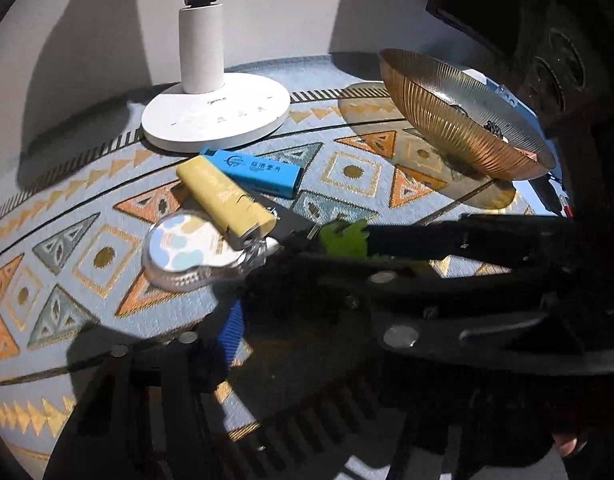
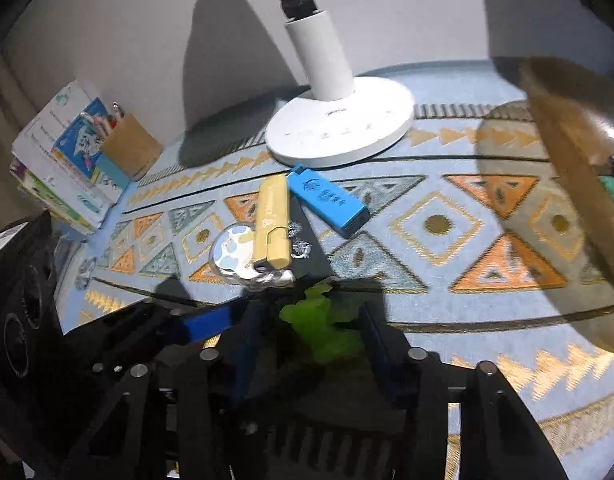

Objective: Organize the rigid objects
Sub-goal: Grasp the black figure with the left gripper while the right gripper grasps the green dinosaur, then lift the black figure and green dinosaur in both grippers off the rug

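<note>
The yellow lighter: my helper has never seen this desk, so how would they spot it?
Start at the white lamp base on the patterned cloth. Just in front of it lie two lighters side by side. The yellow lighter is the pale one left of the blue lighter, its lower end resting over a round clear keychain.

Lighters: 2, one yellow (image 2: 272,222), one blue (image 2: 327,200)
Green toy (image 2: 323,332): 1
Round keychain tag (image 2: 231,250): 1
Black card (image 2: 307,248): 1
Amber bowl (image 1: 439,108): 1
Lamp (image 2: 339,124): 1
Pen holder (image 2: 129,148): 1
Book stack (image 2: 63,160): 1
Patterned cloth (image 2: 447,224): 1
Grippers: 2, left (image 2: 205,326) and right (image 2: 307,336)
</note>
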{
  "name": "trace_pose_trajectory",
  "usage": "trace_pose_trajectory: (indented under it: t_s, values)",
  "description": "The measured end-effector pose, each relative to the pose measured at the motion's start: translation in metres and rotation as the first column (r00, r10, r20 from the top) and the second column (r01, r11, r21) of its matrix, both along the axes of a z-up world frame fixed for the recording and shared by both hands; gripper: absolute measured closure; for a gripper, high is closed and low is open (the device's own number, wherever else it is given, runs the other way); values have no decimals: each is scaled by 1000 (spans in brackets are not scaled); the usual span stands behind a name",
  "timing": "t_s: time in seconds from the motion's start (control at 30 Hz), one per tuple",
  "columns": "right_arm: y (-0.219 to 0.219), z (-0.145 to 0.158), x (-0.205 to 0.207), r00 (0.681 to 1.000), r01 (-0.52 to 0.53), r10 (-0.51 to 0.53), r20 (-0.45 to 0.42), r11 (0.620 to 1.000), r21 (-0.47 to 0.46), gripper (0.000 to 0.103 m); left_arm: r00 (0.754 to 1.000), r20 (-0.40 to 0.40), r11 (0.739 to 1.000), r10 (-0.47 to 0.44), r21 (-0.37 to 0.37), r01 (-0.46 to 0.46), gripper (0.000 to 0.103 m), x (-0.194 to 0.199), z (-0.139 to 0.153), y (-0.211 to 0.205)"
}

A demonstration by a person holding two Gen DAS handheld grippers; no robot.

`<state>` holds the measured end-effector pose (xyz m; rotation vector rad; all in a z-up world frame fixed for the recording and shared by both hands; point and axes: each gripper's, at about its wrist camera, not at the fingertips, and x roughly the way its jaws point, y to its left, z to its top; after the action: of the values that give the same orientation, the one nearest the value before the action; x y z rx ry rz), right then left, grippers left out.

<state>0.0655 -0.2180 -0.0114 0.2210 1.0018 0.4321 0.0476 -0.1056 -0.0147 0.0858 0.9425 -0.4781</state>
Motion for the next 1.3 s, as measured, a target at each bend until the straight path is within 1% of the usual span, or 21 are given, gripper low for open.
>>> trace_pose_trajectory:
  t_s: [0.03,0.07,0.1,0.13,0.17,0.2,0.33,0.43,0.53,0.63,0.73,0.77,0.83,0.87,0.9,0.93,1.0,1.07,1.2,1.27,1.3]
  values:
    - [-2,1,0,1000,11,-11,14,1000,-2,62,1000,9,1000,2,2,-2,53,0,1,0]
    - [-4,2,-1,1000,18,-18,18,1000,1,66,1000,18,1000,6,9,-6,57,0,1,-1]
    - [-9,3,-2,1000,22,-22,21,1000,19,77,1000,29,1000,9,22,-10,64,-1,2,0]
    - [-13,5,-4,1000,20,-21,23,999,47,82,1000,22,1000,5,10,-5,71,-2,2,2]
    - [-20,8,-8,999,26,-29,26,996,90,83,1000,12,1000,1,-12,-1,71,-3,3,4]
    - [-27,11,-13,998,43,-47,35,993,112,83,1000,13,1000,5,-30,-5,71,-7,5,7]
    - [-48,23,-35,993,91,-100,60,987,133,83,999,36,999,21,-48,-19,71,-29,14,18]
    - [-65,27,-58,990,115,-126,67,982,150,83,998,52,998,35,-56,-33,71,-50,19,28]
    - [-67,23,-73,990,107,-116,78,988,114,83,997,53,996,64,-58,-61,71,-67,17,40]
    - [-58,16,-90,989,84,-82,124,996,-10,83,995,31,993,96,-67,-94,71,-74,11,50]
    - [-41,12,-108,985,32,-8,174,990,-139,83,992,21,989,121,-84,-119,71,-77,9,59]
    - [-33,11,-117,983,0,36,179,981,-194,79,992,22,988,125,-90,-122,71,-78,9,61]
    - [-32,9,-136,978,-28,80,192,965,-261,63,991,21,987,131,-100,-128,71,-80,7,66]
    - [-35,9,-142,977,-27,83,196,962,-272,45,991,16,986,133,-105,-131,71,-80,5,67]
    - [-40,9,-149,976,-15,73,204,962,-272,40,991,0,985,134,-108,-134,71,-79,2,67]
    - [-45,10,-153,977,-12,68,204,965,-262,40,991,-3,985,133,-110,-133,71,-79,2,66]
    - [-57,11,-158,982,-10,48,183,979,-203,40,991,21,986,130,-108,-127,71,-82,4,65]
    - [-59,8,-160,985,-2,33,168,984,-181,39,992,30,988,124,-95,-120,71,-83,3,63]
    - [-42,-1,-155,990,-45,62,124,990,-136,39,992,55,991,115,-76,-111,71,-86,5,60]
    - [-30,-7,-156,989,-72,88,114,987,-141,39,992,51,991,114,-79,-110,71,-86,4,61]
    - [-24,-10,-156,989,-81,98,109,985,-149,36,992,49,991,114,-81,-110,71,-86,4,62]
